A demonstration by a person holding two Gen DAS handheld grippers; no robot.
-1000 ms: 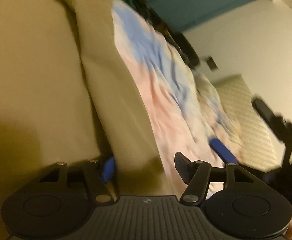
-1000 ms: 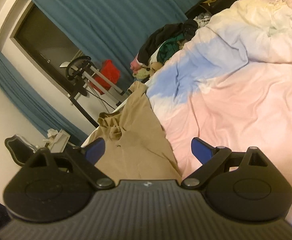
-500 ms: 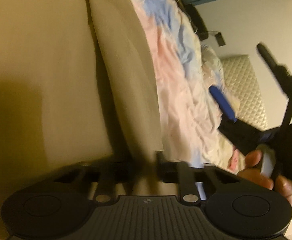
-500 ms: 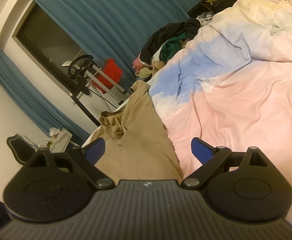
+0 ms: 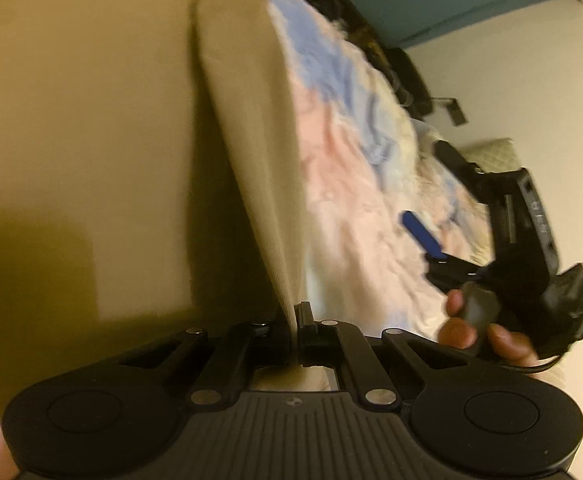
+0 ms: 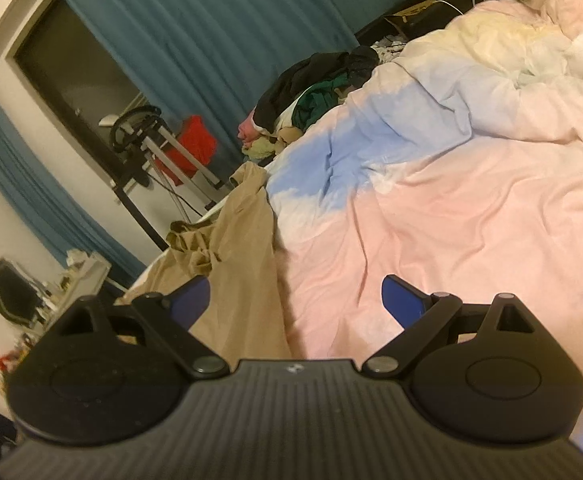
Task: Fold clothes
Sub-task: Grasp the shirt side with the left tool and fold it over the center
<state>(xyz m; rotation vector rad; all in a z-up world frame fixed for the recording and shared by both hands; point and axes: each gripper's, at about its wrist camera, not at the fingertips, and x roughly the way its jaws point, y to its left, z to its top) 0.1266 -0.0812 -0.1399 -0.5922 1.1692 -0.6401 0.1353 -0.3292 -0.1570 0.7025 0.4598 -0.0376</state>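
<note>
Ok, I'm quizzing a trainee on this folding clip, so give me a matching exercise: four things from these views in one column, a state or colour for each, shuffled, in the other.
Things:
1. left hand-held gripper
2. right hand-held gripper
3. tan garment
4. curtain

States or colours:
A. teal, hanging at the window
B. open, holding nothing
C. shut on a fabric edge
D. spread on the pink and blue duvet

Pairs: 1-C, 2-B, 3-D, 4-A

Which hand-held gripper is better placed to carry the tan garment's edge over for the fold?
Left: the left hand-held gripper is shut on the tan garment; the right hand-held gripper is open, holding nothing.
</note>
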